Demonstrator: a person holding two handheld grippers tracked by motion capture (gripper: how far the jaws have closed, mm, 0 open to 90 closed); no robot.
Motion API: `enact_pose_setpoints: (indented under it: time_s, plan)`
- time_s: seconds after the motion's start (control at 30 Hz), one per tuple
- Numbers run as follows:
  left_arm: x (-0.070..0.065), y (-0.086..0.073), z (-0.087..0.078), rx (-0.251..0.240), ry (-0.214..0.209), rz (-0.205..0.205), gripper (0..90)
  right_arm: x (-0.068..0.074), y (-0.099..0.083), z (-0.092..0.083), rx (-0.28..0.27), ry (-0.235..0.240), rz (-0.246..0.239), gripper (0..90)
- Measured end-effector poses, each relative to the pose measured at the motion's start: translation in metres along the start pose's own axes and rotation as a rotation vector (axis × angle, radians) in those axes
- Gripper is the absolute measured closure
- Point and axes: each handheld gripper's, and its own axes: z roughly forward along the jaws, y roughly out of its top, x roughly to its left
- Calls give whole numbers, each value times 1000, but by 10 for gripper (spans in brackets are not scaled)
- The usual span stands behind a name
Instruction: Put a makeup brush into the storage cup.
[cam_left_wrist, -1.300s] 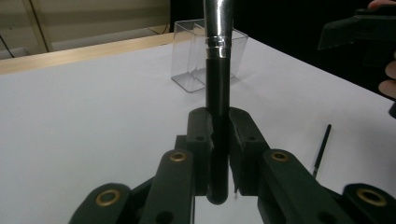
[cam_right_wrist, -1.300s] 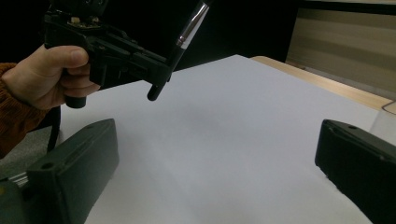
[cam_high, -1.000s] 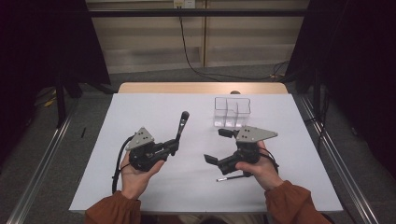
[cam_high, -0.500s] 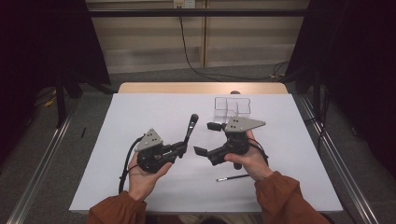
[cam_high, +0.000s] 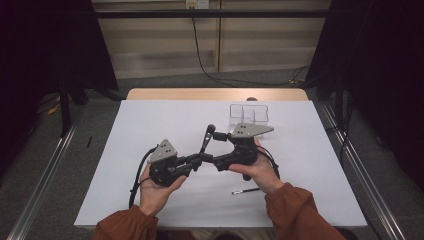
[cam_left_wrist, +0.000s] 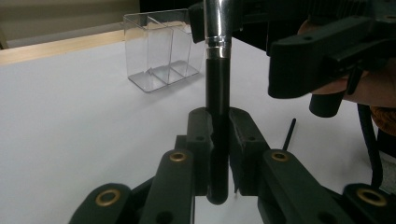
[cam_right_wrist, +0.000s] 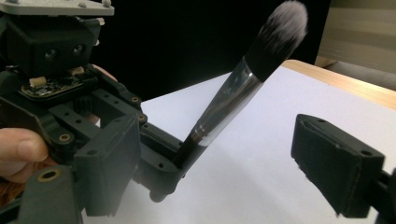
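left tool clamped on makeup brush handle at surface centre, right tool jaws apart, just been closing around it from 3 o'clock; misaligned handover could knock brush loose.

Things on the white desk
Clear divided box right of frame centre; thin black stick lower, right of centre

Three cameras being trained on one table

The white table is being viewed from above and behind the person, facing forward and down. From close in, the makeup brush is being looked at along each gripper's jaws, a sight being shared by all three views.
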Motion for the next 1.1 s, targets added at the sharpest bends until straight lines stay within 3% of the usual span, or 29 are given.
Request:
enact_pose_setpoints:
  time_s: [0.07,0.37,0.5,0.73,1.1]
  plan:
    - [0,0,0,3,-4,3,798,-1,0,0,-1,-11,4,194]
    - [-1,0,1,11,-10,10,798,-3,-2,0,5,19,18,371]
    - [0,-1,1,12,-11,6,798,-4,-2,2,6,54,30,515]
    - [0,-2,3,24,-18,14,798,-5,-4,3,11,73,52,667]
    - [2,-5,6,30,-22,15,798,-7,-4,5,9,93,81,738]
